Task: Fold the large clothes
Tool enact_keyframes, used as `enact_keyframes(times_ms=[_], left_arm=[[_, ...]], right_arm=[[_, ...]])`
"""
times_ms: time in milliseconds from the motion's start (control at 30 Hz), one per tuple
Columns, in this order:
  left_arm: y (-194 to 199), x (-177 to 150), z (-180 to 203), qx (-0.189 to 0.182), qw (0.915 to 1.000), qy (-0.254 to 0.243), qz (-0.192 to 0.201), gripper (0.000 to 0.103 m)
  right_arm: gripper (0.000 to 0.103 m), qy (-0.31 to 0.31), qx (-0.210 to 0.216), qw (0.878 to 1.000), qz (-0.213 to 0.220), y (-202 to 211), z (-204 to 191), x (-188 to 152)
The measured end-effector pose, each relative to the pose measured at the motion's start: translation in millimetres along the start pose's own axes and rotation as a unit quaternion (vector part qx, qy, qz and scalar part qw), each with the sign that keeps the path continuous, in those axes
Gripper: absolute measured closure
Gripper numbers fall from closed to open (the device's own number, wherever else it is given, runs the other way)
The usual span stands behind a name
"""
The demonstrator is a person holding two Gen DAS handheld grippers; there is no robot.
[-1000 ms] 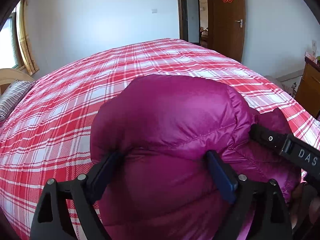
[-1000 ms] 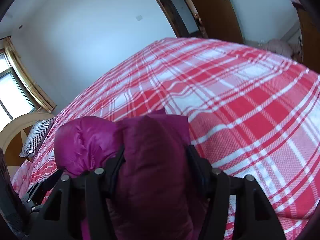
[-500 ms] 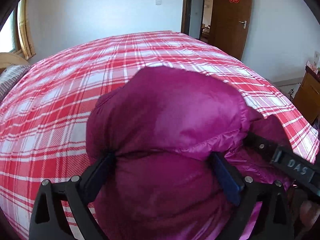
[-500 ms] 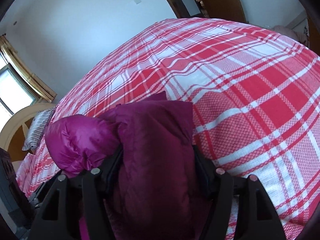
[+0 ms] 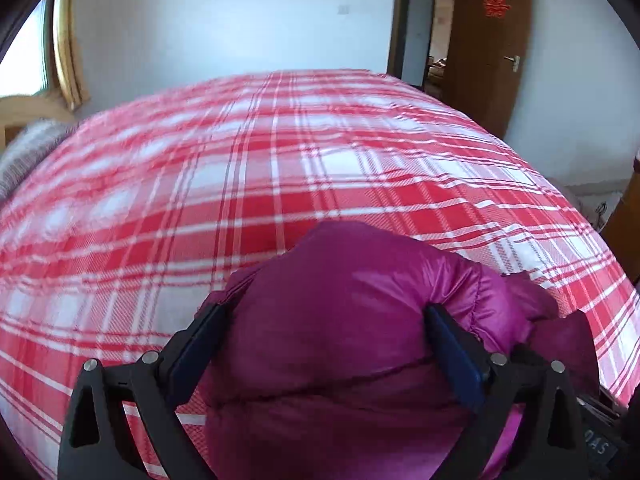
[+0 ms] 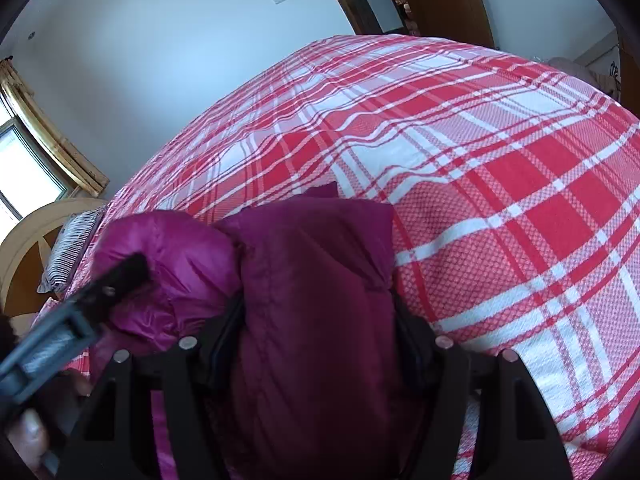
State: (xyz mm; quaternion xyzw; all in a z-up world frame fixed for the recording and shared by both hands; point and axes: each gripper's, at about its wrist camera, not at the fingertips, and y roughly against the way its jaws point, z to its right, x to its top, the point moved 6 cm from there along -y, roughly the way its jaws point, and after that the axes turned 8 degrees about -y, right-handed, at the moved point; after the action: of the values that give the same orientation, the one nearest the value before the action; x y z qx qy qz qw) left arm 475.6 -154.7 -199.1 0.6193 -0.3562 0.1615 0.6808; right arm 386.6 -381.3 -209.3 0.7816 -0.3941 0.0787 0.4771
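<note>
The only writing to be found is a red paper character (image 5: 496, 2) stuck on the brown door (image 5: 490, 56), seen in the left wrist view, and a few pale letters on the dark body at that view's lower right corner, upside down and too blurred to read with certainty.

The magenta puffer jacket (image 5: 352, 320) lies bunched on the bed, over the red and white plaid bedspread (image 5: 280, 184), at the near edge. The left hand-held gripper (image 5: 324, 344) is clamped on a thick shiny fold of it, its fingers pressed into the padding on either side. The right hand-held gripper (image 6: 320, 320) is likewise closed on a darker, shaded fold of the jacket (image 6: 316, 300), which fills the space between its jaws.

The right wrist view shows what the other does not: the left hand-held gripper (image 6: 120, 276) from the side, its dark finger sunk into the brighter part of the jacket just to the left, with a fingertip of the person's hand (image 6: 28, 428) below it. It also shows a striped pillow (image 6: 72, 248) against a curved wooden headboard (image 6: 28, 240) and a window with a gold curtain (image 6: 52, 140). The left view's far bedspread is blurred.
</note>
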Motion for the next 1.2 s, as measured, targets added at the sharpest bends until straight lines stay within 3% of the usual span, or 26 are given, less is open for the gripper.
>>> enact_keyframes(times_ms=[433,933,1200], left_arm=[[-19.8,-10.0,3.3,0.0,0.9993,-0.011,-0.035,0.001],[-24.0,-11.5,3.9,-0.006,0.9994,-0.006,-0.034,0.001],[-24.4,-11.6,2.8,-0.011,0.9994,-0.002,-0.032,0.001]], right_arm=[[0.03,0.002,-0.004,1.0,-0.008,-3.0,-1.7,-1.0],[0.029,0.011,-0.015,1.0,-0.014,-6.0,-3.7,-1.0],[0.027,0.002,-0.001,1.0,-0.014,-5.6,-1.2,-0.4]])
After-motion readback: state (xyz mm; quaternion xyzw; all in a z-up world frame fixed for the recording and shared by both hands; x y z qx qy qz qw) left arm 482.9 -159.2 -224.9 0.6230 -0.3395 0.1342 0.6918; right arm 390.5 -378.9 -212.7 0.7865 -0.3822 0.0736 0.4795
